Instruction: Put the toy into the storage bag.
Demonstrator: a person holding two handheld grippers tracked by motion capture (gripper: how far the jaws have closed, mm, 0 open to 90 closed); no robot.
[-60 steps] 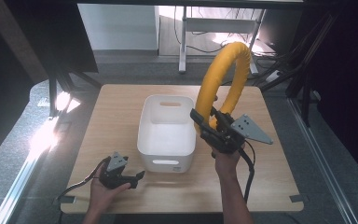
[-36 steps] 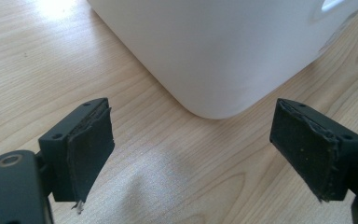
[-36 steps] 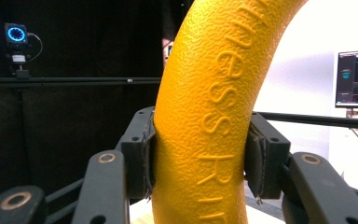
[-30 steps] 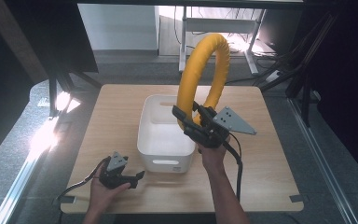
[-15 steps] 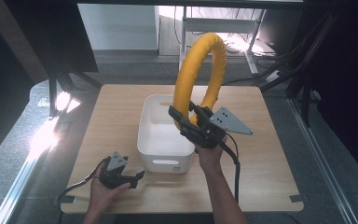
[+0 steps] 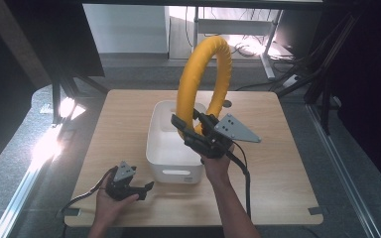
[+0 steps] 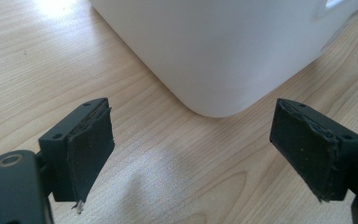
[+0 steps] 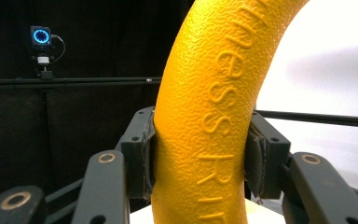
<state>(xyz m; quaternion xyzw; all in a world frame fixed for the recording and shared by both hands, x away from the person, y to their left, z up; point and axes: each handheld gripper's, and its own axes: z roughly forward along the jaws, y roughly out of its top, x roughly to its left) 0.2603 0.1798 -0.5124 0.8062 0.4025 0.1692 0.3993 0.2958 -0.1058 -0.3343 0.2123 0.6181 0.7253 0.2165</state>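
High view, ring: a large yellow ring (image 6: pixel 202 82) is held upright above the table (image 6: pixel 287 163), its lower arc level with the near right part of the white bin (image 6: pixel 174 144), over the bin's right rim.
High view, right gripper: the right gripper (image 6: pixel 192 135) is seen clamped on the ring's lower arc; a grey three-cornered plate (image 6: pixel 235 129) is carried on top, and a cable (image 6: pixel 243 173) is trailed along the forearm.
High view, left gripper: the left gripper (image 6: pixel 146 187) is rested on the table near the front edge, just left of the bin's near corner, held in the left hand (image 6: pixel 110 202); jaws are pointed toward the bin.
High view, bin: the bin is stood at the table's middle, a handle slot noted in its near wall.
Left gripper view, jaws: both black jaws are seen spread wide with nothing between them; worn pads (image 7: pixel 91 149) are noted.
Left gripper view, bin: a rounded corner of the bin (image 7: pixel 223 51) is seen just ahead of the jaws, apart from them, on the wood surface (image 7: pixel 37 60).
Right gripper view, grip: the ring (image 8: pixel 214 107) is pinched between both pads (image 8: pixel 147 154), its textured surface bearing raised lettering that is only partly legible.
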